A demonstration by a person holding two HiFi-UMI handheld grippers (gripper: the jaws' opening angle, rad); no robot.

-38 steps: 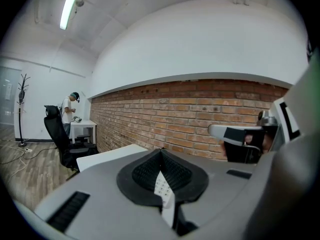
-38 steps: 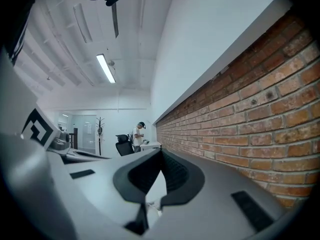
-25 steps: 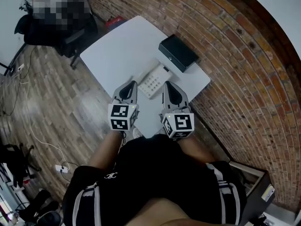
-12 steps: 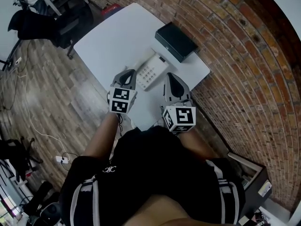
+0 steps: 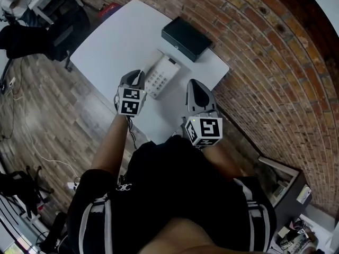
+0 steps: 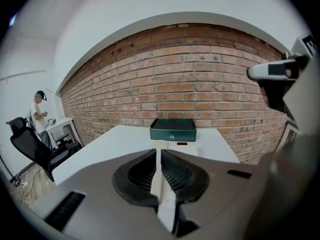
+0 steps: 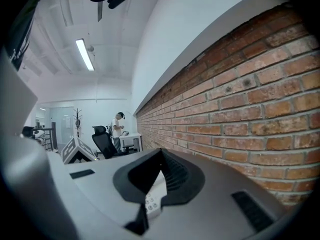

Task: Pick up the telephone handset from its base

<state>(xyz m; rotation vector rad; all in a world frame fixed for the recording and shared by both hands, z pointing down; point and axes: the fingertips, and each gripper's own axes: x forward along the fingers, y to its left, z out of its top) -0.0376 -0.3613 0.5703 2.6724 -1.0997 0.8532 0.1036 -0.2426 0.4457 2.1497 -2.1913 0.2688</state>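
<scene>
A white telephone point(image 5: 160, 75) lies on the white table point(image 5: 114, 44), handset resting on its base, keypad facing up. My left gripper point(image 5: 136, 73) hangs at the phone's near left corner, jaws shut and empty. In the left gripper view, the left gripper point(image 6: 159, 153) shows a strip of the telephone point(image 6: 172, 145) just past its tips. My right gripper point(image 5: 191, 82) is to the right of the phone, near the table's edge, jaws together, holding nothing. The right gripper point(image 7: 160, 153) has the phone's keypad point(image 7: 152, 201) showing below its tips.
A black box point(image 5: 188, 38) sits behind the phone, against the brick wall point(image 5: 265, 62); the same box point(image 6: 172, 129) is dark green in the left gripper view. An office chair point(image 6: 30, 146) and a person point(image 6: 37, 111) at a desk stand far left, over wooden floor point(image 5: 47, 115).
Both grippers have moved forward over the table. The left one sank and came up to the phone's near left corner. The right one shifted a little toward the wall side.
</scene>
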